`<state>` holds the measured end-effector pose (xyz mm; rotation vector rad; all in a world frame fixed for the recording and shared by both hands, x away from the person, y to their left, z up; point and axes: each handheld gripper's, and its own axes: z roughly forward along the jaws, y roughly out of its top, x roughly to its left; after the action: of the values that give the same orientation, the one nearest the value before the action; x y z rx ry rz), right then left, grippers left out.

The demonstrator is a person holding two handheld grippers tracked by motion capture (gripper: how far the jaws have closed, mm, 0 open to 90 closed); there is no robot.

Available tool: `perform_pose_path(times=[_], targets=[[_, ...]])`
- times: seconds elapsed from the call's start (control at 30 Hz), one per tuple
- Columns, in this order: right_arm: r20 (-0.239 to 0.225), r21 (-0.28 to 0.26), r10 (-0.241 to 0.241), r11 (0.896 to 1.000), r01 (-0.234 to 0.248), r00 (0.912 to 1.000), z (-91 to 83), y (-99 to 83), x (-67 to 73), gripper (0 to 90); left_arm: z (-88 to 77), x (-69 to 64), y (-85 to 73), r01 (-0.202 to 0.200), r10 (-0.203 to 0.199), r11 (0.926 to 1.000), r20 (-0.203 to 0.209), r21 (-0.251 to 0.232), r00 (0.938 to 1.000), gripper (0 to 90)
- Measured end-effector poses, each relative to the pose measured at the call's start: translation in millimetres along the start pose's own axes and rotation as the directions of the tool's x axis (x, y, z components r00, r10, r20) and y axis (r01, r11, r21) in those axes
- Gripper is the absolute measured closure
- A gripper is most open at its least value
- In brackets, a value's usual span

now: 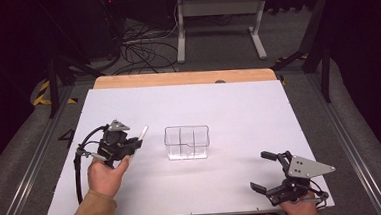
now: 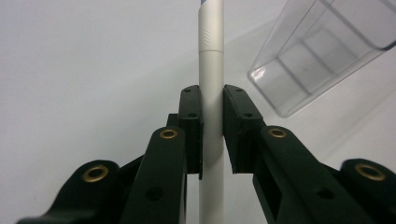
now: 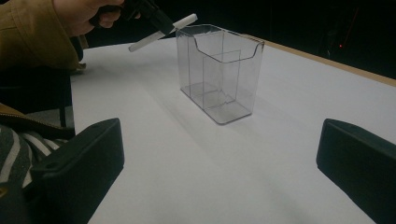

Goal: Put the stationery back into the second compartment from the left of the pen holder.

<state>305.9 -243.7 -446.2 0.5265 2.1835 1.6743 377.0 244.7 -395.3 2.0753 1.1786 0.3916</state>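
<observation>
The left gripper (image 1: pixel 130 142), at the left of the high view, is clenched on a white pen (image 1: pixel 141 134), its two black jaws pinching the barrel about midway, as the left gripper view shows with the pen (image 2: pixel 211 79) running straight up the centre of the frame between the pads. The work in hand looks to be dropping that pen into the clear plastic organiser (image 1: pixel 187 142) standing at the middle of the white table (image 1: pixel 238 109). To do this well, the pen would likely need carrying up and over the near rim, then tipping closer to upright so its lower end points down into one compartment instead of striking a divider; only once the tip is inside the walls should the jaws ease off, since the container looks light and a sideways knock could tip or slide it. In the left gripper view the organiser (image 2: pixel 322 51) sits at the upper right, apart from the pen. The right gripper (image 1: pixel 268 172), at the lower right of the high view, hangs released with its jaws spread wide and nothing between them; it could steady the box if needed. The pen is slim, matte white and smooth, with a faint seam where two sections of the barrel meet. In the right gripper view the pen (image 3: pixel 163 32) slants across the upper left, its far end just beside the organiser (image 3: pixel 219 70), which is transparent, with inner partitions and a scooped front edge
</observation>
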Motion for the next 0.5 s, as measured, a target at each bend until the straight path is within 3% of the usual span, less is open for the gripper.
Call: perform_pose_path(times=[0.27,0.4,0.5], targets=[[0.004,0.001,-0.002,1.0,0.002,1.0,0.2,-0.2,-0.2,1.4,-9.9,0.9,0.3,0.007,-0.004,0.9953,0.032,-0.097,0.9995,78.9],[0.003,0.001,-0.001,1.0,0.001,1.0,0.1,-0.2,-0.1,1.4,-14.6,1.1,0.1,0.015,-0.005,0.9886,0.066,-0.15,0.9978,78.9],[0.004,0.001,-0.003,1.0,0.003,1.0,0.2,-0.2,-0.2,1.4,-17.1,1.6,-0.4,0.016,-0.005,0.9845,0.065,-0.175,0.9979,78.9]])
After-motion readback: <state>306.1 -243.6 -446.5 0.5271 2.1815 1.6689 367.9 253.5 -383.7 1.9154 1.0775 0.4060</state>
